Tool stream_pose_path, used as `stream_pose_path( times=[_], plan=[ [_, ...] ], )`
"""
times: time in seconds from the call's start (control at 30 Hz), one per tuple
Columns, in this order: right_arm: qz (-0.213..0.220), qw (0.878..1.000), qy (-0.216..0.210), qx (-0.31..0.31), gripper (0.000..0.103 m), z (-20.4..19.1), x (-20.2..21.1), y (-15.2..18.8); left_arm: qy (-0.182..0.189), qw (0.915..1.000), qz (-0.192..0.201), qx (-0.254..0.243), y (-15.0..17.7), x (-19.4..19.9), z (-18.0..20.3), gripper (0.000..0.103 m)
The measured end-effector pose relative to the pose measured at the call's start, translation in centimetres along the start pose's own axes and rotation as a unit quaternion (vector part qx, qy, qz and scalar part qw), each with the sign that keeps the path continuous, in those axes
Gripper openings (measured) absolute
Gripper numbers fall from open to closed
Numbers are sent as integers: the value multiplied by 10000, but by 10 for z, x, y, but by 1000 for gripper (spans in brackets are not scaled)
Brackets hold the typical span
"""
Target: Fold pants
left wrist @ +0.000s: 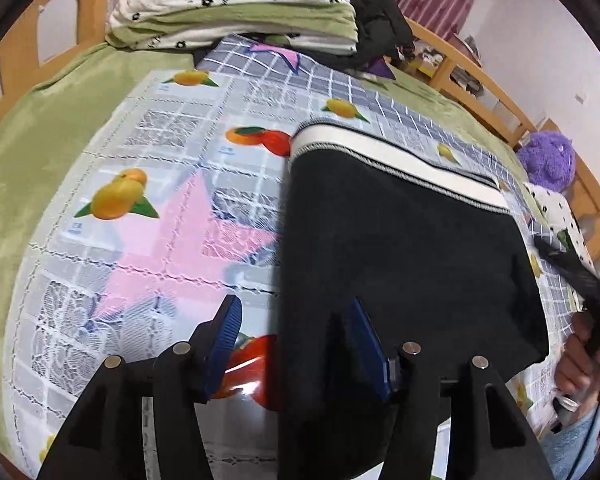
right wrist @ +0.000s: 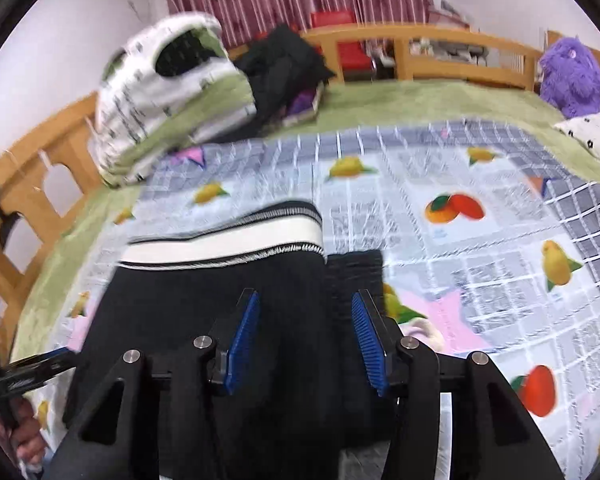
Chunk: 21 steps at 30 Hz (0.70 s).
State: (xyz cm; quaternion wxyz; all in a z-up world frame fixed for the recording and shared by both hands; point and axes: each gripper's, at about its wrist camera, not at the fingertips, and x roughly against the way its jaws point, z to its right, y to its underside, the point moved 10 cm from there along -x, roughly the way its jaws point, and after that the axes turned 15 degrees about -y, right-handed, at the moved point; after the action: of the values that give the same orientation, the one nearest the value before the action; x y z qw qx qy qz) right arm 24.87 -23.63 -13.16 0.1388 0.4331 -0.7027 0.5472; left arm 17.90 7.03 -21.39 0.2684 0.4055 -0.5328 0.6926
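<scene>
Black pants [left wrist: 400, 248] with a white striped waistband [left wrist: 380, 152] lie folded flat on a fruit-printed cloth [left wrist: 172, 208] spread over the bed. My left gripper [left wrist: 296, 320] is open and straddles the pants' left edge: one blue pad [left wrist: 228, 328] is over the cloth, the other over the black fabric. In the right wrist view the same pants [right wrist: 204, 296] fill the lower middle, waistband [right wrist: 228, 240] at the far end. My right gripper [right wrist: 305, 312] hovers open above their right side, where a narrow black strip [right wrist: 356, 272] sticks out. Neither pair of pads presses on the fabric.
A folded white-and-green quilt [left wrist: 228, 12] and dark clothes [left wrist: 380, 28] are piled at the bed's far end. A purple plush toy [right wrist: 572, 76] and a dotted pillow [right wrist: 592, 136] sit at the right. Wooden bed rails [right wrist: 32, 184] ring the green sheet [left wrist: 32, 168]. A hand [left wrist: 576, 360] shows at the right edge.
</scene>
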Motion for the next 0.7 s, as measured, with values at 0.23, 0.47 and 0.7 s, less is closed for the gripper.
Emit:
stream_pose_path(
  times=[0.23, 0.47, 0.7],
  plan=[
    [-377, 9991, -5, 175, 9, 0, -32, 18, 247, 9992, -40, 319, -4, 4, -11, 55],
    [317, 9995, 25, -61, 8, 21, 29, 3, 345, 9992, 201, 5, -5, 15, 4, 55],
    [-151, 9990, 259, -325, 19, 50, 12, 27, 492, 9965, 379, -558, 6, 29, 30, 55]
  ],
)
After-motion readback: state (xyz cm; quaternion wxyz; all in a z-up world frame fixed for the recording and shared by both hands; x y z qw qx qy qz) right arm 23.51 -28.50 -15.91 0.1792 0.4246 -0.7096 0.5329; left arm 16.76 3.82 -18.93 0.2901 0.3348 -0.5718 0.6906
